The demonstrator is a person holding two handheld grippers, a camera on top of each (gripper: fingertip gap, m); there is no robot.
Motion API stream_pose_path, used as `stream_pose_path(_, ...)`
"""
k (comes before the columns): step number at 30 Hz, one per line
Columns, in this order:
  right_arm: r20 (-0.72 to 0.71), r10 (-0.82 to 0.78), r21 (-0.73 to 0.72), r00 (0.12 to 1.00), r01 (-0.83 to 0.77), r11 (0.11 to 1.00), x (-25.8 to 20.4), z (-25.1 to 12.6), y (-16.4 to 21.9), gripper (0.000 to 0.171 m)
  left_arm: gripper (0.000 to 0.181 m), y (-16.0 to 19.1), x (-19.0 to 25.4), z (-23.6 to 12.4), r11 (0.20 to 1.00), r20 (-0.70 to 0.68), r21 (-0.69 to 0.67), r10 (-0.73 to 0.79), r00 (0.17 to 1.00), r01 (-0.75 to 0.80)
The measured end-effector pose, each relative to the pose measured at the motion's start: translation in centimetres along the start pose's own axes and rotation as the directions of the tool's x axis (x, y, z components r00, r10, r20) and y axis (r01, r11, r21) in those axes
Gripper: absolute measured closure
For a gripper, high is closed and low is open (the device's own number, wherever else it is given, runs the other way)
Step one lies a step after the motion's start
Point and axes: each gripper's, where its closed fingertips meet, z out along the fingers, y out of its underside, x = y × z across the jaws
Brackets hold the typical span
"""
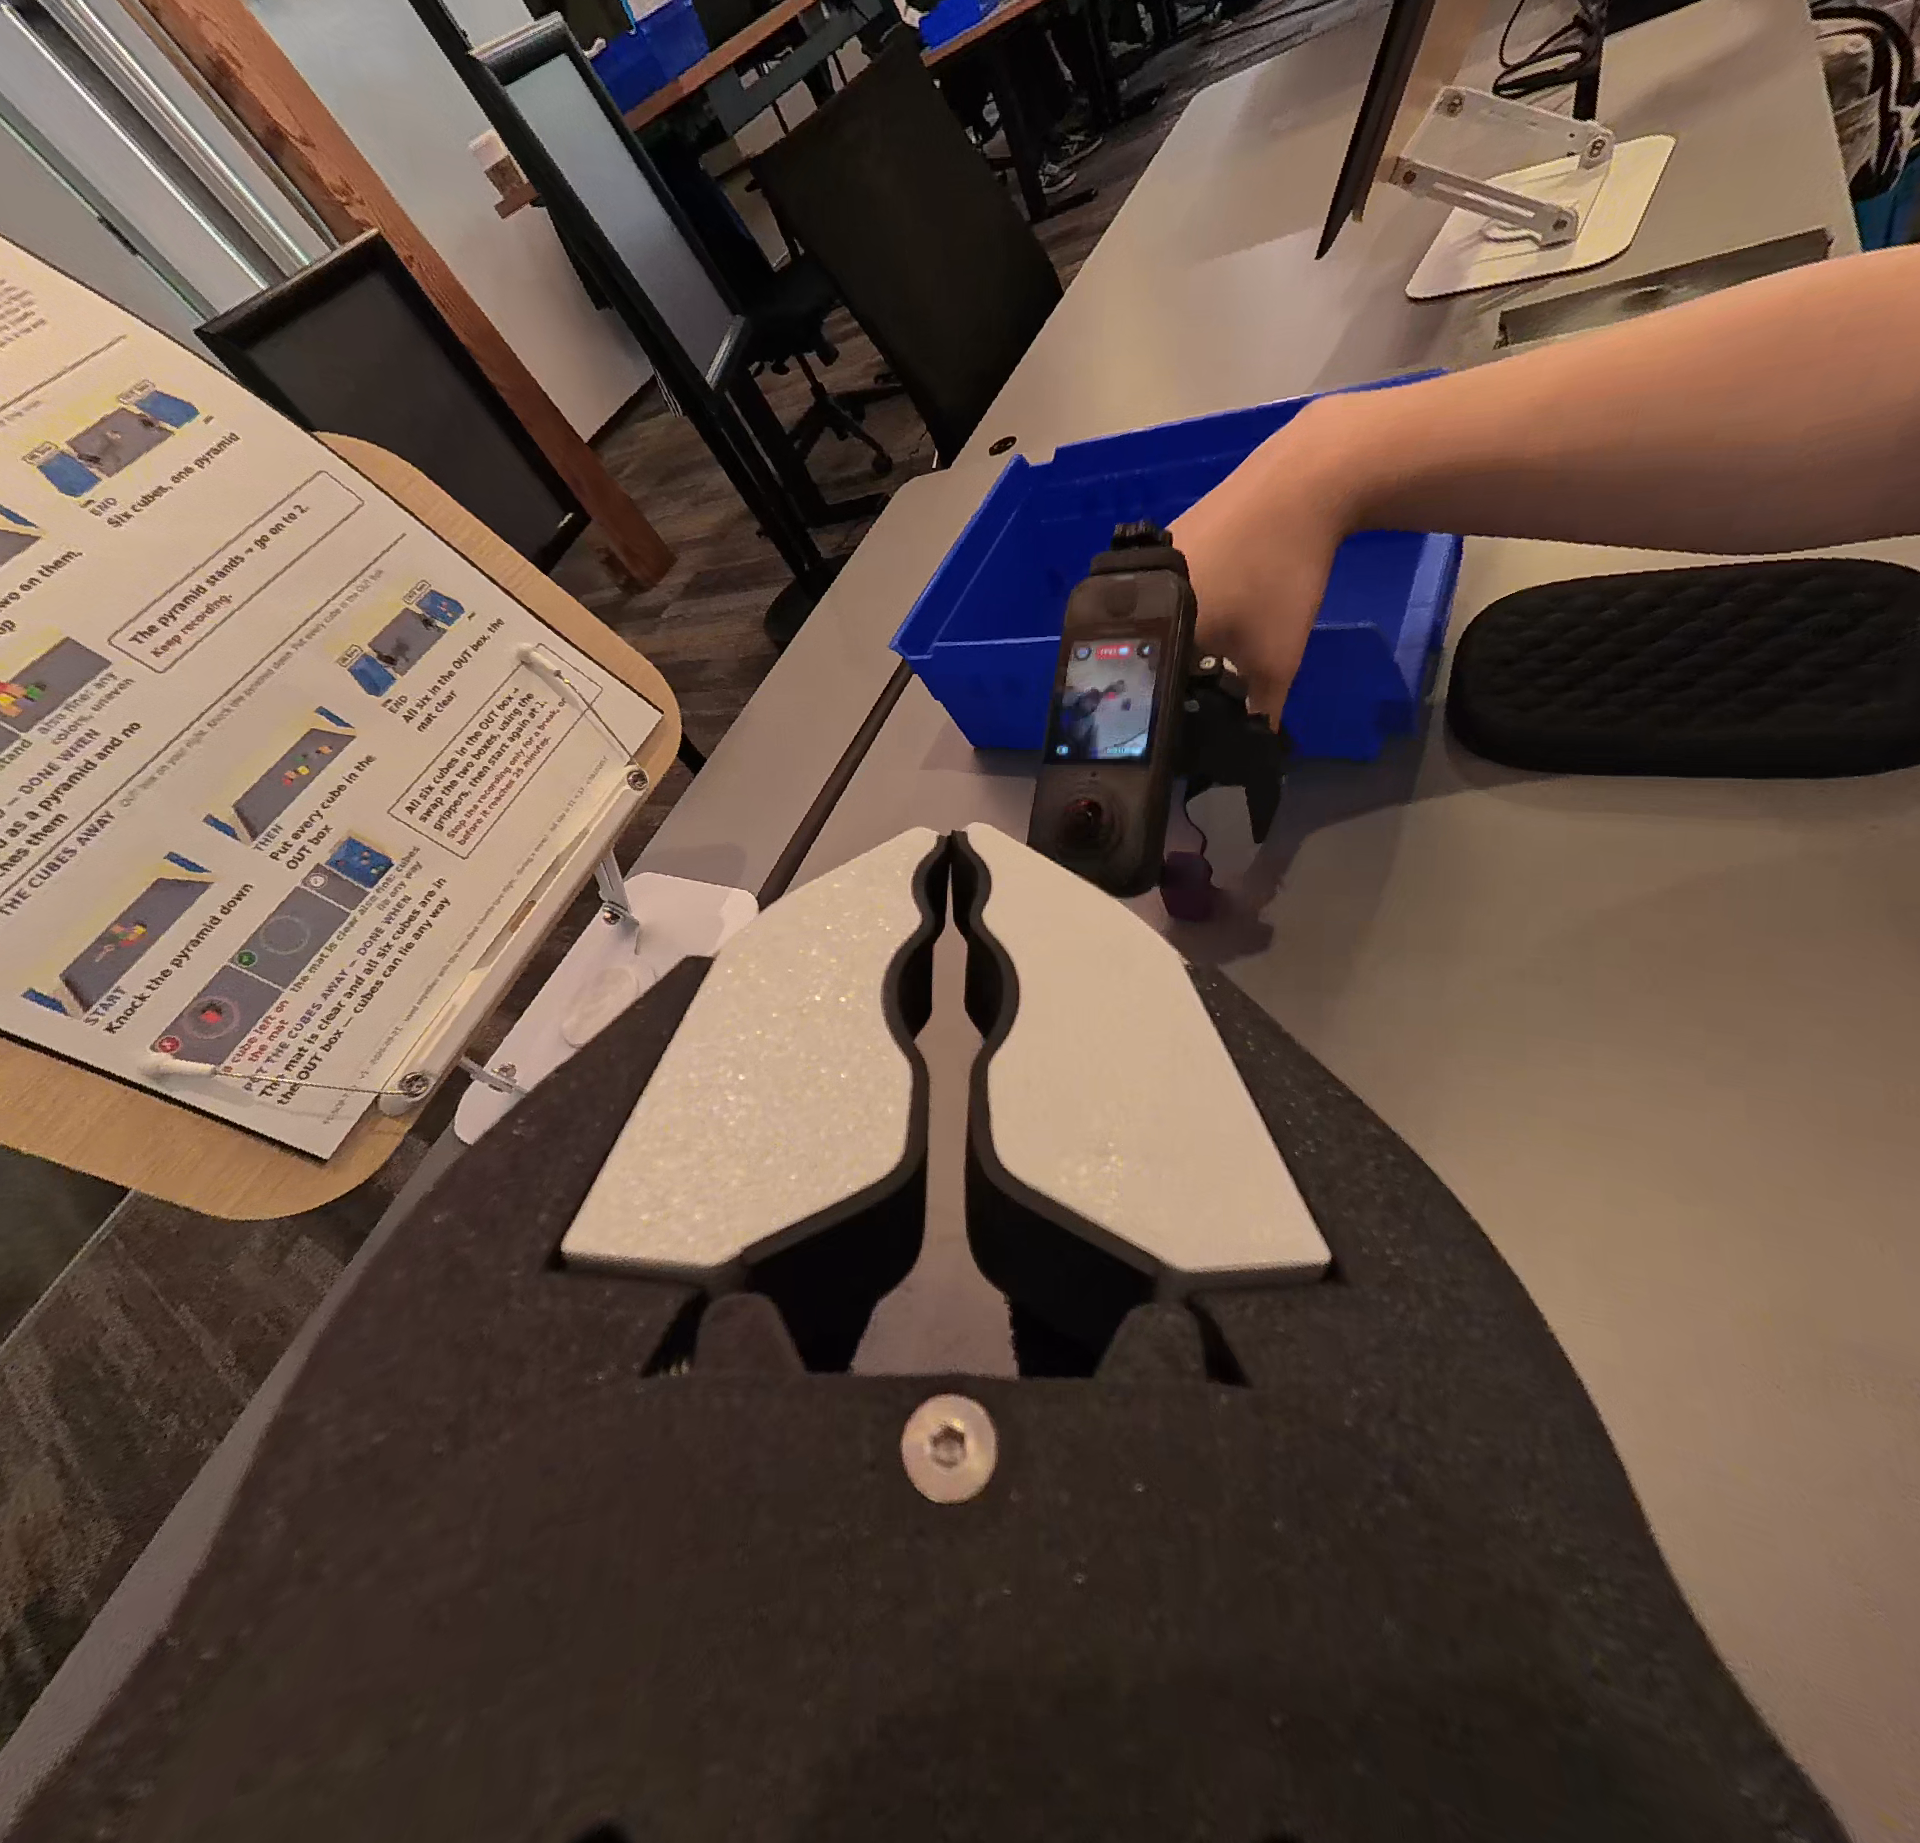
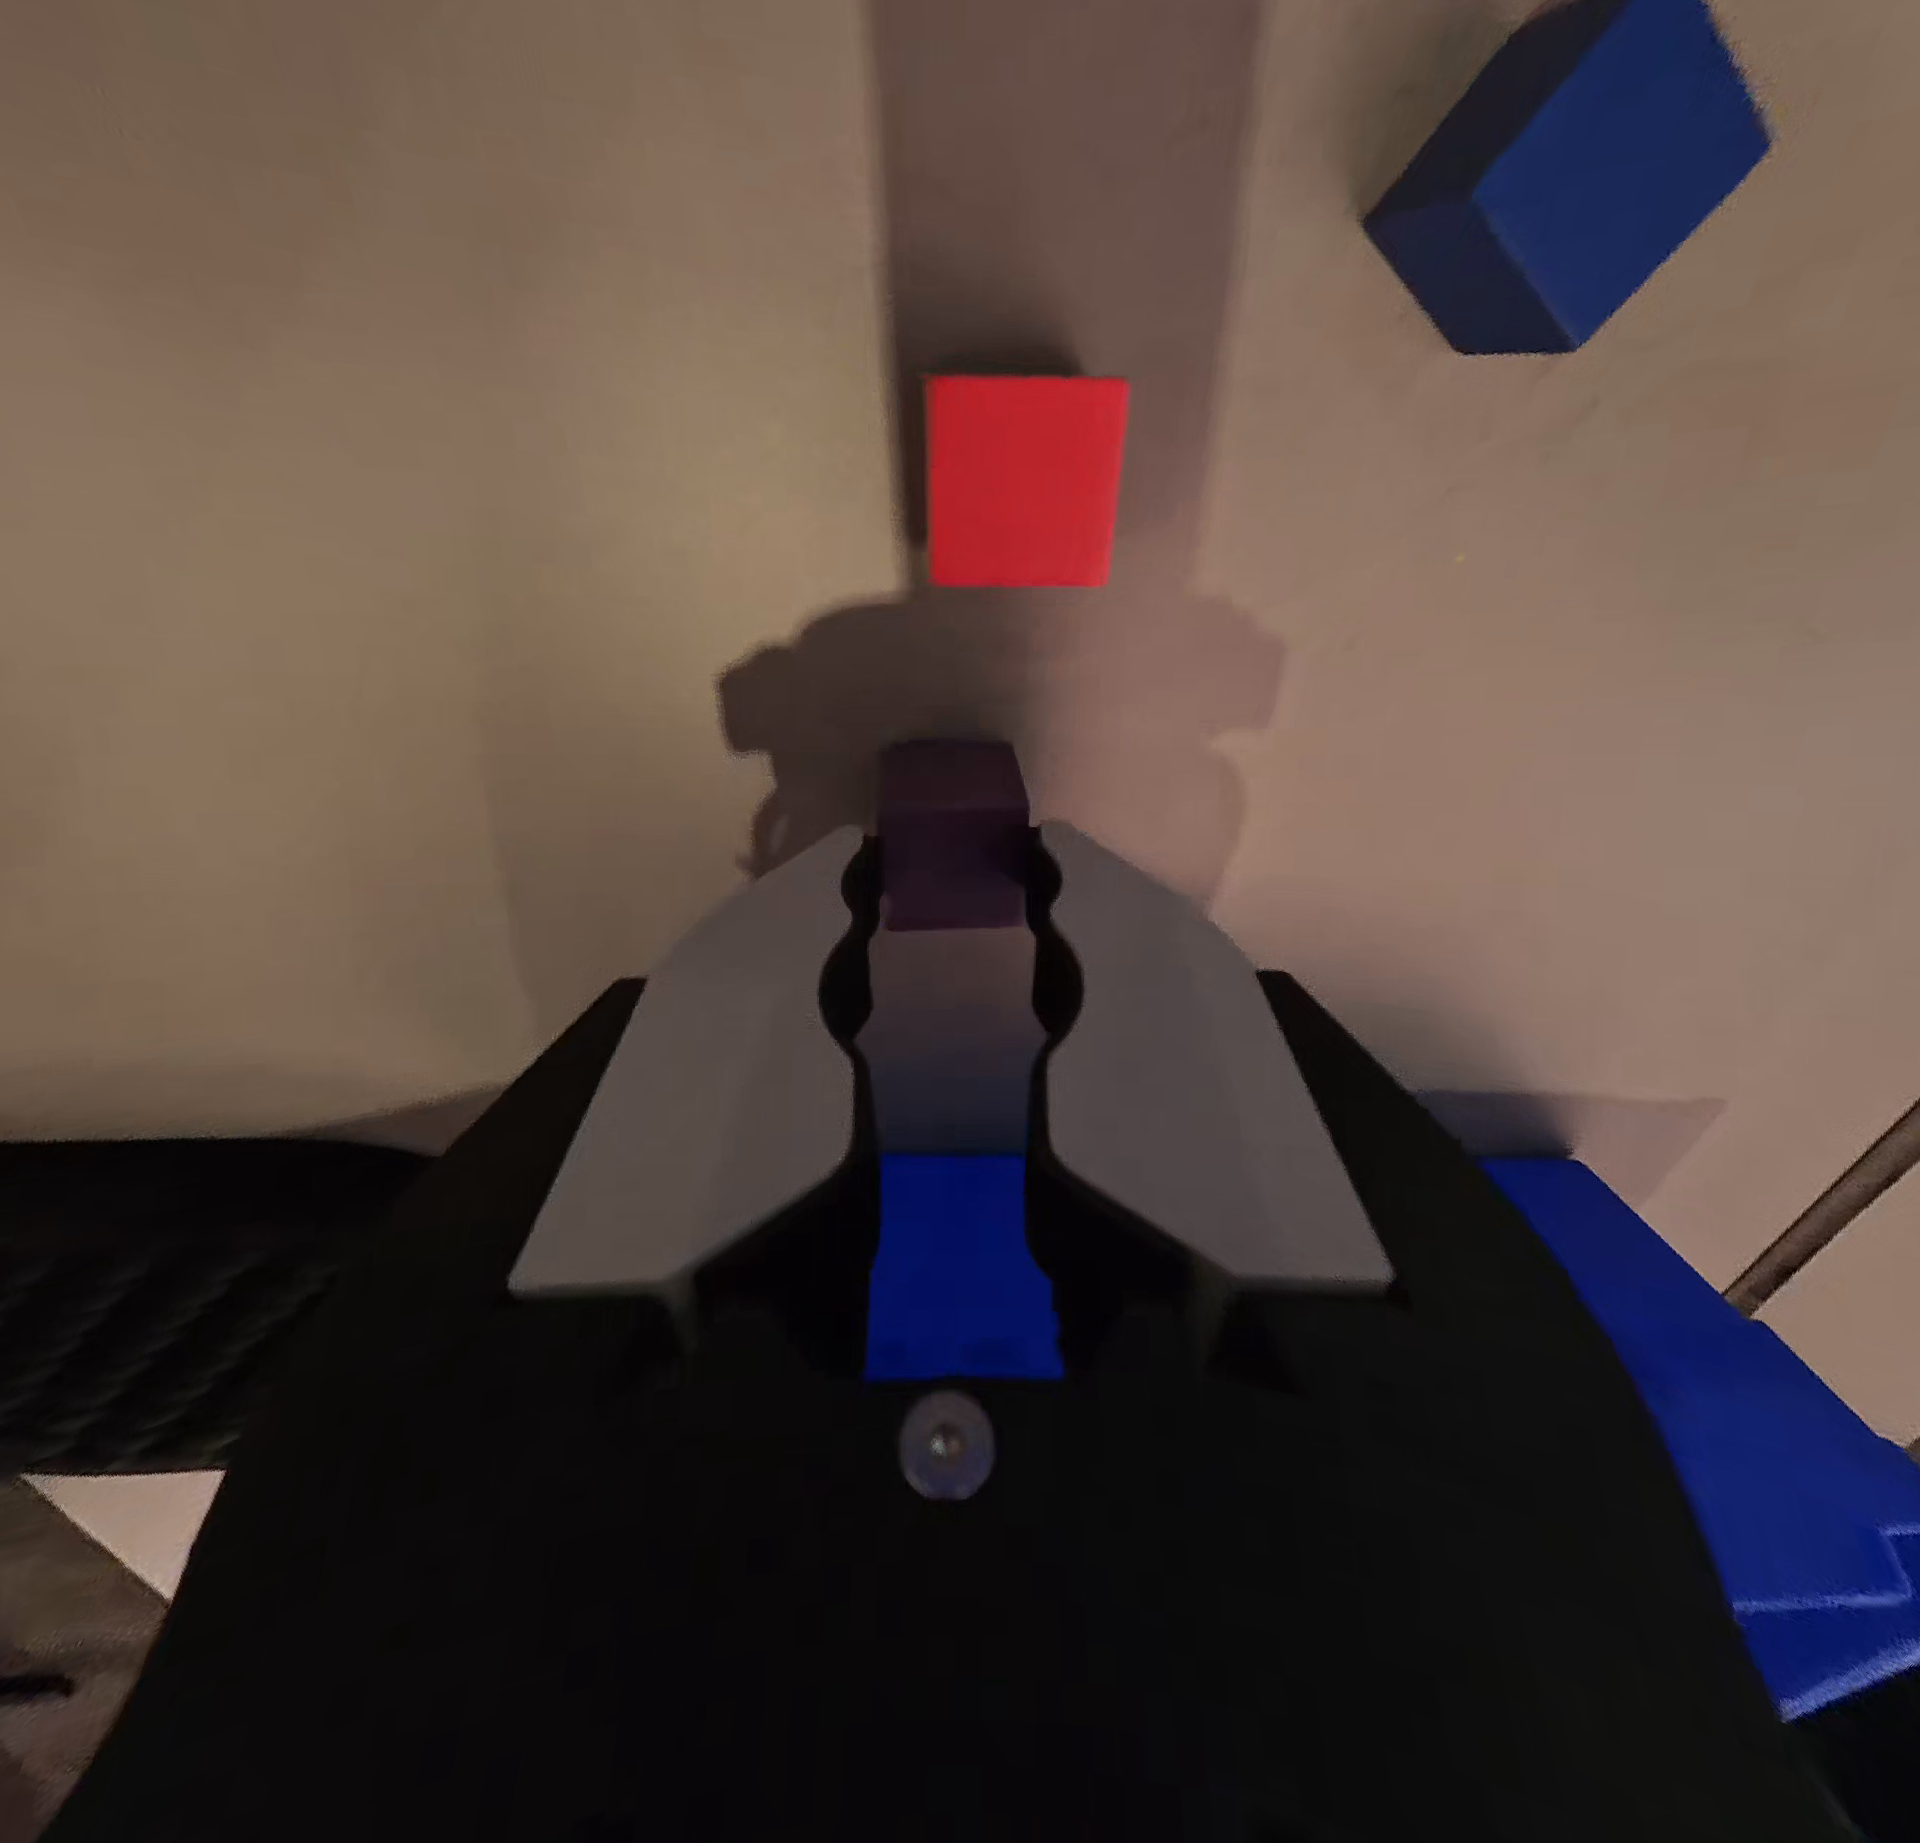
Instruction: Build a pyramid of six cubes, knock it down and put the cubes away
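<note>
Overhead, warm light falls on the grey table (image 1: 1558, 1118), chairs (image 1: 914, 224) behind.

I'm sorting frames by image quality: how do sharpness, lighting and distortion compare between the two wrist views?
Left wrist view: sharp and evenly lit, with wide-angle bending of the table edge. Right wrist view: dimmer, motion-blurred, with long shadows on the table; the purple cube between the right gripper fingertips is dark, while the red cube and blue cube are soft-edged.
</note>
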Motion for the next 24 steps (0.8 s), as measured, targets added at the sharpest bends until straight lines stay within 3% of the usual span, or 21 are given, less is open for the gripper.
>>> stream_pose_path(2, -0.041, 0.005, 0.109, 0.999, -0.001, 0.994, 0.2, -2.3, -1.1, 0.143, 0.181, -0.1, -0.2, -0.2, 1.000, 0.006, 0.005, -0.003, 1.000, 0.003)
stream_pose_path(5, -0.195, 0.114, 0.404, 0.974, -0.026, 0.915, 2.2, -9.5, -2.2, 0.143, 0.181, -0.3, -0.5, -0.7, 1.000, 0.016, 0.020, -0.009, 1.000, 0.008)
stream_pose_path(7, -0.265, 0.271, 0.595, 0.925, -0.065, 0.801, 4.1, -14.9, -0.7, 0.143, 0.181, -0.4, -0.7, -1.0, 1.000, 0.021, 0.028, -0.013, 1.000, 0.012)
stream_pose_path(9, -0.222, 0.469, 0.688, 0.855, -0.203, 0.696, 5.7, -17.6, 3.3, 0.143, 0.181, -0.5, -0.8, -1.2, 0.999, 0.025, 0.031, -0.012, 1.000, 0.011)
stream_pose_path(12, -0.228, 0.720, 0.569, 0.655, -0.511, 0.644, 7.0, -15.3, 12.6, 0.143, 0.181, -0.7, -0.7, -1.3, 0.999, 0.028, 0.033, -0.005, 1.000, 0.004)
stream_pose_path(14, -0.170, 0.792, 0.445, 0.586, -0.672, 0.592, 5.8, -11.7, 16.3, 0.143, 0.181, -0.8, -0.5, -1.4, 0.999, 0.025, 0.036, -0.003, 1.000, 0.002)
stream_pose_path(19, -0.060, 0.802, 0.216, 0.594, -0.777, 0.591, 3.6, -3.3, 18.3, 0.142, 0.181, -0.7, -0.2, -1.1, 1.000, 0.014, 0.029, 0.001, 1.000, -0.002)
stream_pose_path(24, -0.090, 0.816, 0.179, 0.570, -0.797, 0.577, 4.1, -1.0, 18.9, 0.139, 0.181, -0.5, 0.0, -0.8, 1.000, 0.007, 0.017, 0.004, 1.000, -0.004)
